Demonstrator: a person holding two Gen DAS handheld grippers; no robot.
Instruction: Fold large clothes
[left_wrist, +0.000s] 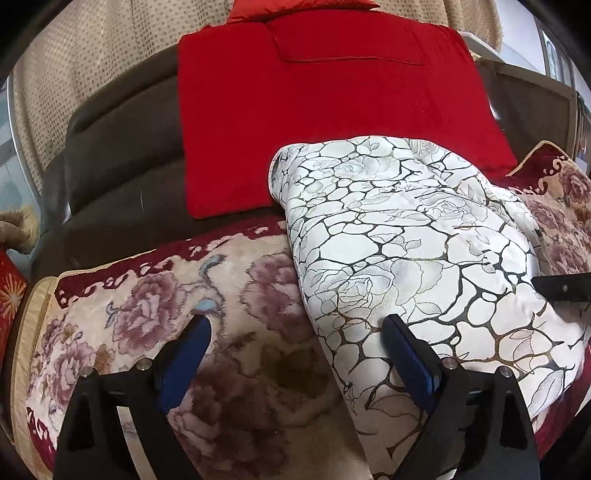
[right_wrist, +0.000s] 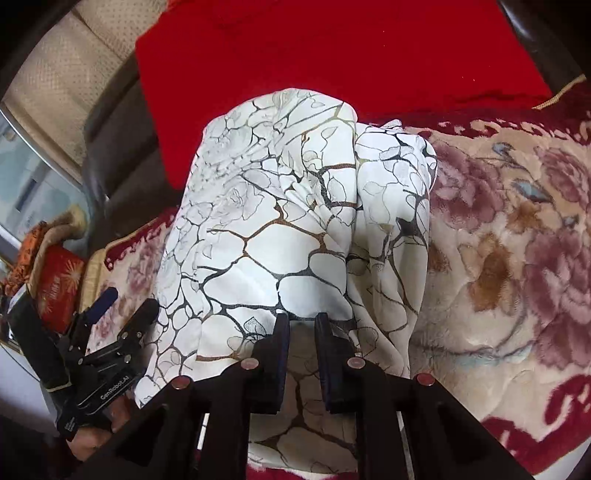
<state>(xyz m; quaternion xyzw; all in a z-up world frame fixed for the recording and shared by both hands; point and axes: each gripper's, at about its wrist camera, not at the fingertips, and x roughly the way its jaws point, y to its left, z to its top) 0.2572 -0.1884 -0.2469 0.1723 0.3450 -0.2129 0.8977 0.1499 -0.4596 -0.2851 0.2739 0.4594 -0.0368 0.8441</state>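
Observation:
A large white garment with a black and gold cracked-rose print lies bunched on a floral blanket. It also shows in the right wrist view, draped in folds. My left gripper is open, its right blue pad at the garment's near left edge, the left pad over the blanket. My right gripper is nearly closed, with the garment's near edge pinched between its fingers. The left gripper also shows at the left of the right wrist view, open.
A red cushion cover leans on the brown sofa back behind the garment. Beige curtains hang behind. A red box and bundled cloth sit at the sofa's left end. The right gripper's tip enters at the right edge.

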